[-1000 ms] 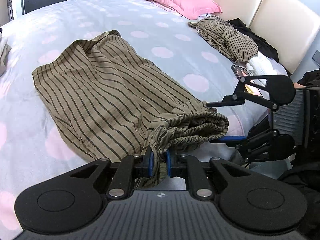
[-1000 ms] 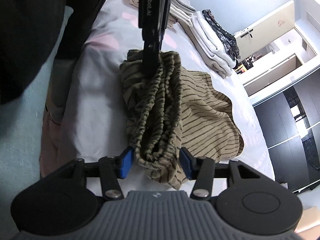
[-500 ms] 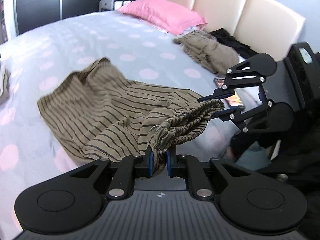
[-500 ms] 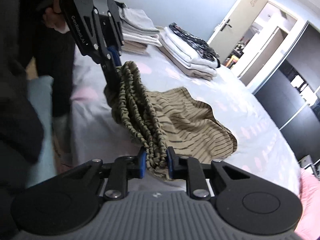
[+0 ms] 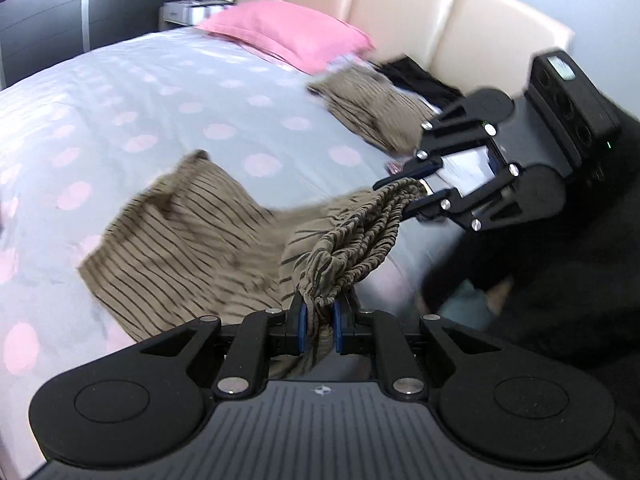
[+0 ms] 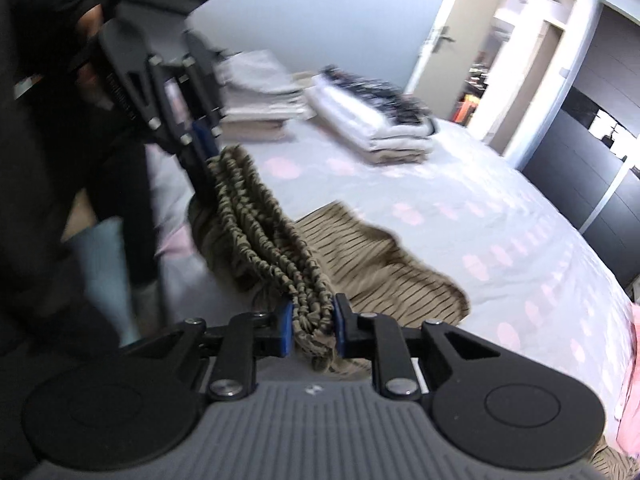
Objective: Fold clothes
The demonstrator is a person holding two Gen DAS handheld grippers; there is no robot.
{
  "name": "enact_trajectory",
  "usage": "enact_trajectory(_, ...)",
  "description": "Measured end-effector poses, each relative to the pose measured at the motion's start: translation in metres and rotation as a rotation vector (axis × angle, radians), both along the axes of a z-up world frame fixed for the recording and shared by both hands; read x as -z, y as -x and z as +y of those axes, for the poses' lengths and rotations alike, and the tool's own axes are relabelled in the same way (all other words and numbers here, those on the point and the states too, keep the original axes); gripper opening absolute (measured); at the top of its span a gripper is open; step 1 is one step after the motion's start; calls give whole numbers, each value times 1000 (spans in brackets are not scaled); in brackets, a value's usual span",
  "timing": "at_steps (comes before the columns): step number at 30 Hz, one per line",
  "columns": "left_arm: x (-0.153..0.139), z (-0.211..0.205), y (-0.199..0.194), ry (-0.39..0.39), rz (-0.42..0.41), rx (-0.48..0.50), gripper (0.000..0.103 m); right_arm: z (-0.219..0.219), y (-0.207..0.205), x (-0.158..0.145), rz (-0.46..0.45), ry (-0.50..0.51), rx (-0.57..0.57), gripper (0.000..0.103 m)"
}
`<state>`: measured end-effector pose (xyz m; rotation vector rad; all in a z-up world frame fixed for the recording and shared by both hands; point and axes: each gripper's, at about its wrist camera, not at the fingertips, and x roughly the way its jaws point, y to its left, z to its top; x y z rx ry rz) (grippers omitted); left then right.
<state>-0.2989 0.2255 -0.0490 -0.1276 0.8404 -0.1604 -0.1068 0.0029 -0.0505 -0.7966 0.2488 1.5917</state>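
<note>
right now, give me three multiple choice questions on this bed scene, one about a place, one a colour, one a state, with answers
1. Where does the pink pillow lie?
A. at the head of the bed, by the headboard
B. on the floor
C. on the folded stacks

2. What colour are the spots on the bedspread?
A. green
B. pink
C. black

3. How are the striped trousers held?
A. lying flat, untouched
B. by the left gripper only
C. both the left gripper and the right gripper shut on the gathered waistband

Answers:
1 A: the left wrist view shows the pillow against the cream headboard.
2 B: pale pink spots dot the grey cover.
3 C: each wrist view shows bunched elastic clamped between its blue pads.
</note>
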Motion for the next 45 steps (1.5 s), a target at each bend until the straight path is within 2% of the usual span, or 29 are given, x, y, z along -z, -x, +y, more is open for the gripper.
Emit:
enact_trajectory(4,-4,28,-23,-20,-4,-74,11,41,-20,-3,47,-18,73,22)
enact_trajectory(7,-1,57,-42,9,-7,-148,12,78,-34,0,61,-11,133,22)
enact_trajectory(10,8,86,-59,38,-11,-218,12,116,-54,5,122,0,204,23)
enact_trajectory(13,22,111,-77,51,12,-266,12,151,-73,13,191,26,255,23)
enact_trajectory(16,38,134,-94,66,36,-299,12,185,-88,26,214,59,297,22)
enact_trajectory(21,73,172,-122,128,89,-330,12,221,-115,51,286,117,378,22)
enact_trajectory(27,114,199,-134,188,146,-349,13,252,-146,93,399,189,424,22)
enact_trajectory(32,138,211,-138,206,174,-381,16,267,-158,122,418,222,455,24)
enact_trajectory(34,138,209,-138,169,177,-393,22,267,-161,124,400,211,476,33)
enact_trajectory(36,132,207,-136,141,164,-414,29,265,-163,121,393,190,493,37)
enact_trajectory(40,110,205,-120,140,122,-482,30,249,-166,102,380,132,545,38)
enact_trajectory(43,94,196,-108,129,104,-492,30,229,-168,87,374,102,582,39)
enact_trajectory(45,86,185,-95,128,92,-505,33,212,-169,80,402,97,602,39)
